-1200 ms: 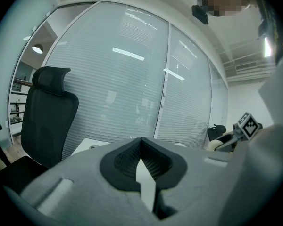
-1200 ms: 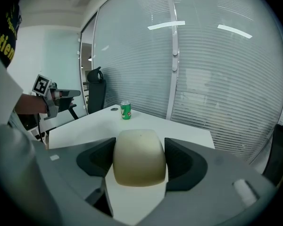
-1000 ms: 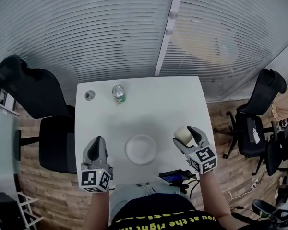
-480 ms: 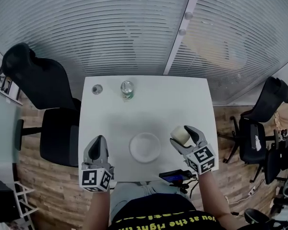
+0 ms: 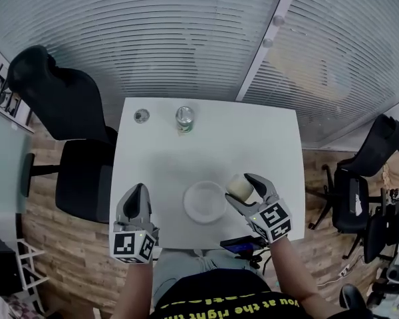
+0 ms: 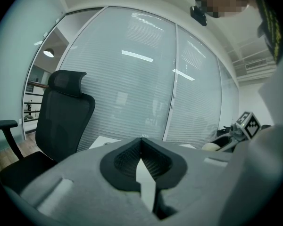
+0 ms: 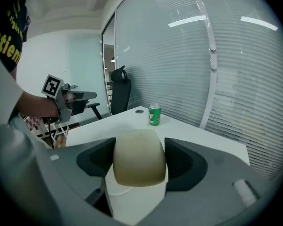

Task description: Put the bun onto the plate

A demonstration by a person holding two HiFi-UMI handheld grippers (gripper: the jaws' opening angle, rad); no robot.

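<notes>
Right arm: forearm reaches in from the lower right of the head view, wrist angled inward and tilted down toward the table. It carries the right gripper (image 5: 245,187) with its marker cube nearest the body. Left arm: forearm comes straight up from the lower left, with the left gripper (image 5: 135,193) pointing forward almost level over the table's near-left edge, well apart from the plate. Surroundings: square white table (image 5: 159,168); round white plate (image 5: 190,205) at its near centre; green drinks can (image 5: 184,119) upright at the far side; small round grey item (image 5: 141,115) just left of the can; black office chair (image 5: 66,111) at the table's left; dark flat device (image 5: 239,246) at the near edge. Nothing lies between the bun and the plate. Right claw: jaws spread wide and clenched on the pale cream round bun (image 5: 239,188), dark pads pressing both its sides. The bun sits at the plate's right rim, a strip of plate showing beneath it in the right gripper view. Left claw: jaws closed tip to tip, nothing between them.
</notes>
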